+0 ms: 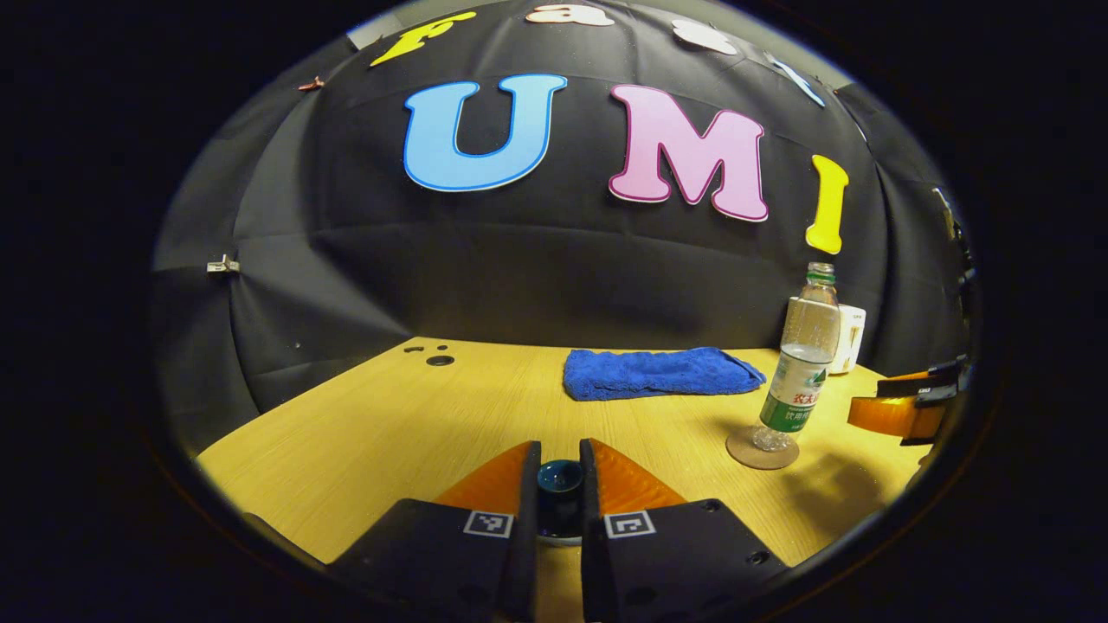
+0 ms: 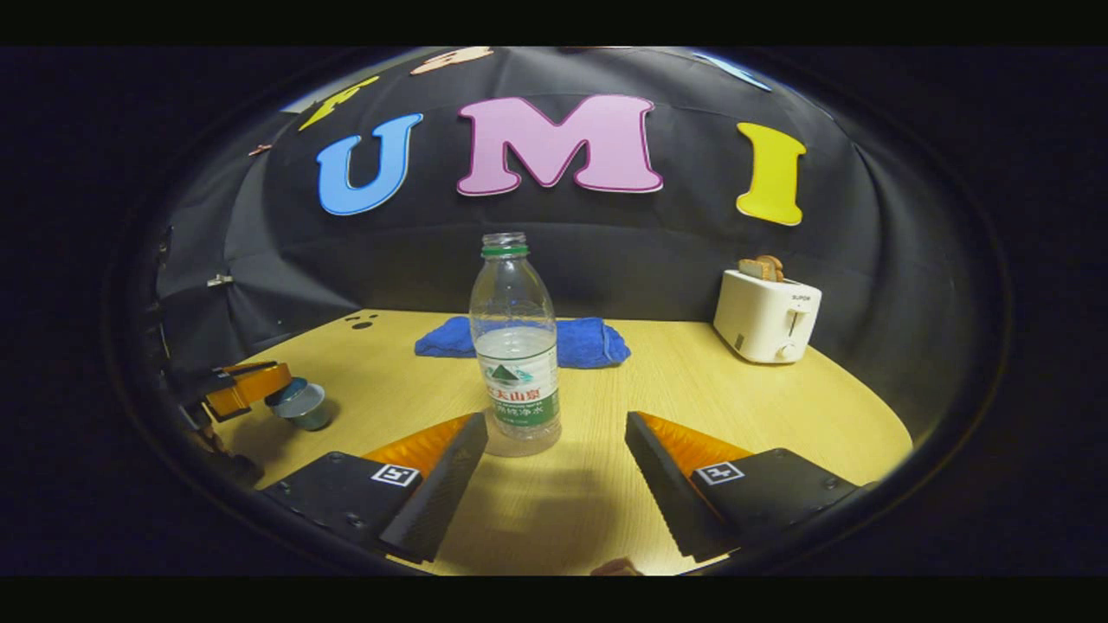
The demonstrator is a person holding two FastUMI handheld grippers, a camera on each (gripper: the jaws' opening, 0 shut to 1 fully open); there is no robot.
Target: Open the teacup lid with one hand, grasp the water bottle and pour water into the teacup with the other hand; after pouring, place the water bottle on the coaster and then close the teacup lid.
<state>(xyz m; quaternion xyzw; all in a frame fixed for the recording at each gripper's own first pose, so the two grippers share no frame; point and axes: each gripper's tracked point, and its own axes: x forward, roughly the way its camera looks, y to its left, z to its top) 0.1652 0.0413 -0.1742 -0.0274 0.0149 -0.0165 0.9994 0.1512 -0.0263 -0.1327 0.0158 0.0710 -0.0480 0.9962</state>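
left claw: fingers drawn in tight on a dark teal knob, the teacup lid; both pads press its sides. In the right gripper view this claw sits at far left, low over the bench.
teacup lid: in the right gripper view it reads as a teal disc with a pale face, tilted, held at the claw tips. Whether it is seated on the cup or lifted, cannot tell.
teacup: pale rim sliver just under the lid knob in the left gripper view; body hidden by the fingers.
right claw: fingers spread wide apart, gripping nothing, low over the bench. Bottle base stands between the fingertips, nearer the left finger, touching neither as far as shows. In the left gripper view its orange finger is at the right edge, near the bottle.
water bottle: upright, long axis vertical, neck up, no cap, green ring at the neck. About half full.
coaster: round, brown, flat on the bench; bottle base sits on it.
bench: light wood.
blue towel: folded, behind the bottle toward the wall.
toaster: white, rear right of the bench, bread in the slots.
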